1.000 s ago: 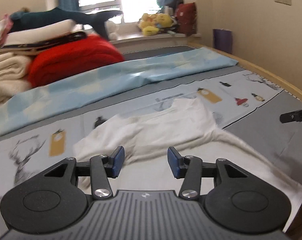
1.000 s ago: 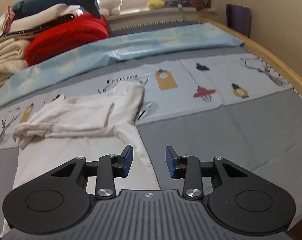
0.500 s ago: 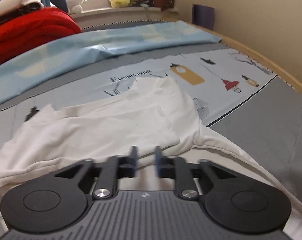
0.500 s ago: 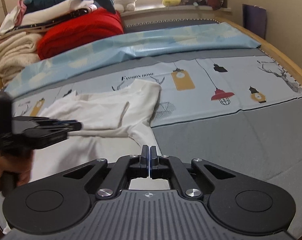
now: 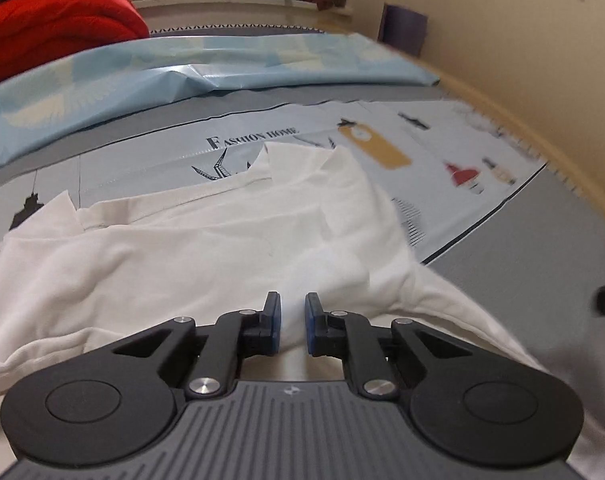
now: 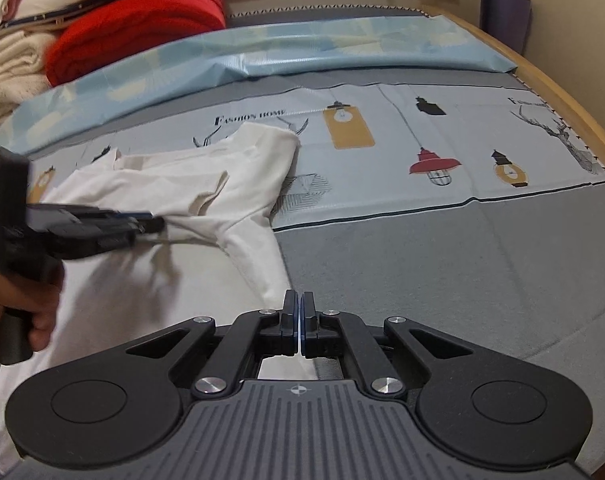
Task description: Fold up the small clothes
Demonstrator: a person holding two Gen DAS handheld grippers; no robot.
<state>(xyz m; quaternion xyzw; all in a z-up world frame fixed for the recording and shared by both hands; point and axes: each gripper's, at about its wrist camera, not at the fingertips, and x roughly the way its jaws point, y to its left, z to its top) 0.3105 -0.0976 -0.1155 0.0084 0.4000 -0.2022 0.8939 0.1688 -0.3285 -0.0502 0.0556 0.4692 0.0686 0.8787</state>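
While the white T-shirt (image 6: 206,184) lies rumpled on the bed, below the "FASHION HOME" lettering (image 6: 249,117) on the printed sheet, its long axis runs from the collar end nearest that lettering back toward both pairs of tongs. In the right wrist view the right tongs (image 6: 299,326) are pressed together, blue pads meeting, at the shirt's near right hem; white cloth shows just behind the pads, so I judge an edge pinched there, though the bite itself is hidden. The left tongs (image 5: 293,325) stand a narrow gap apart with cloth running up between the pads, and I cannot tell whether they grip it. From the right wrist view they reach in from the left at the bunched middle fold, nearer the lettering than the right pair. Any fold toward the lettering therefore turns on that left pair's hold.
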